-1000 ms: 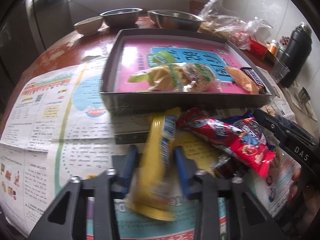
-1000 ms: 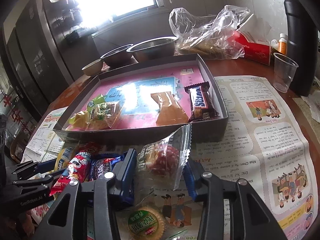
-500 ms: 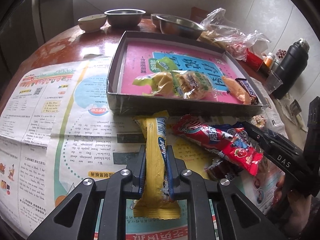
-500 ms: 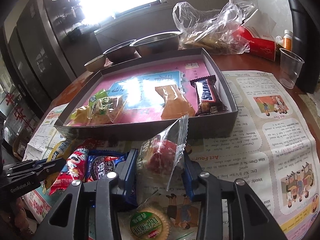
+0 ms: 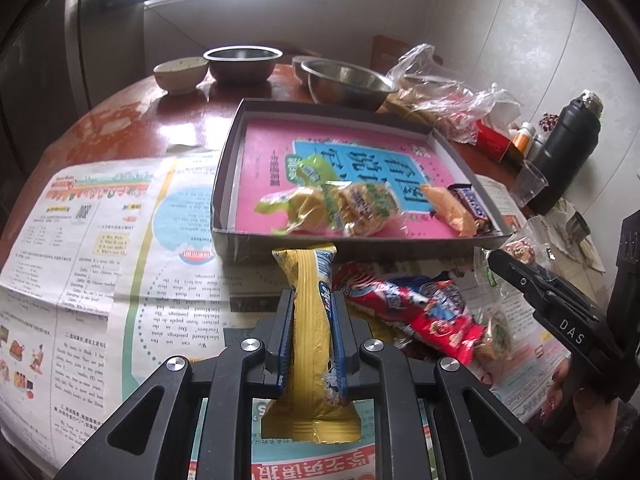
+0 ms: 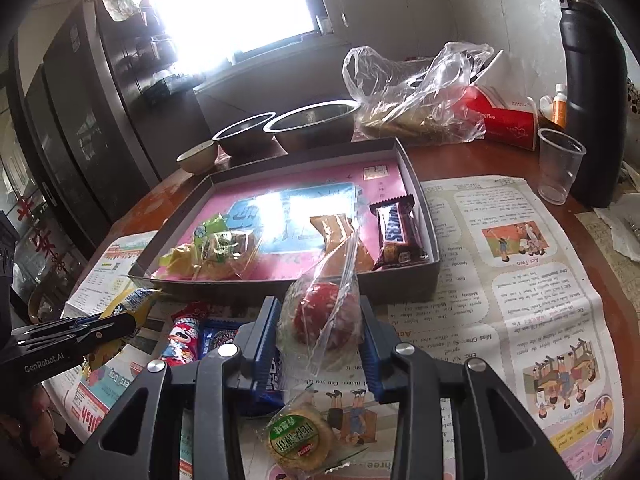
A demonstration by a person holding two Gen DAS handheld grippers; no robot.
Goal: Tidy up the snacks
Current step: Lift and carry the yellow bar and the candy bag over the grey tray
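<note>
My left gripper point(image 5: 313, 300) is shut on a yellow snack bar point(image 5: 310, 272), which stands lifted just in front of the grey box point(image 5: 360, 242). My right gripper point(image 6: 319, 306) has its jaws closing, pads pressing a clear packet with a red round snack point(image 6: 322, 322) held before the grey box point(image 6: 404, 292). Inside the box lie green-yellow packets point(image 6: 212, 252), an orange packet point(image 6: 334, 232) and a chocolate bar point(image 6: 396, 236). A red packet point(image 5: 408, 308), a blue biscuit pack point(image 6: 218, 338) and a round green-label cookie point(image 6: 300, 438) lie on the newspaper.
Steel bowls point(image 5: 348, 88) and a small ceramic bowl point(image 5: 180, 74) stand behind the box. A crumpled plastic bag point(image 6: 416, 96), a red carton point(image 6: 504, 120), a clear cup point(image 6: 558, 164) and a black flask point(image 6: 592, 92) crowd the back right. Newspaper point(image 5: 100, 240) covers the round table.
The left jaws closed onto the yellow bar and raised it slightly. The right jaws narrowed on the clear packet and carried it a little higher, nearer the box.
</note>
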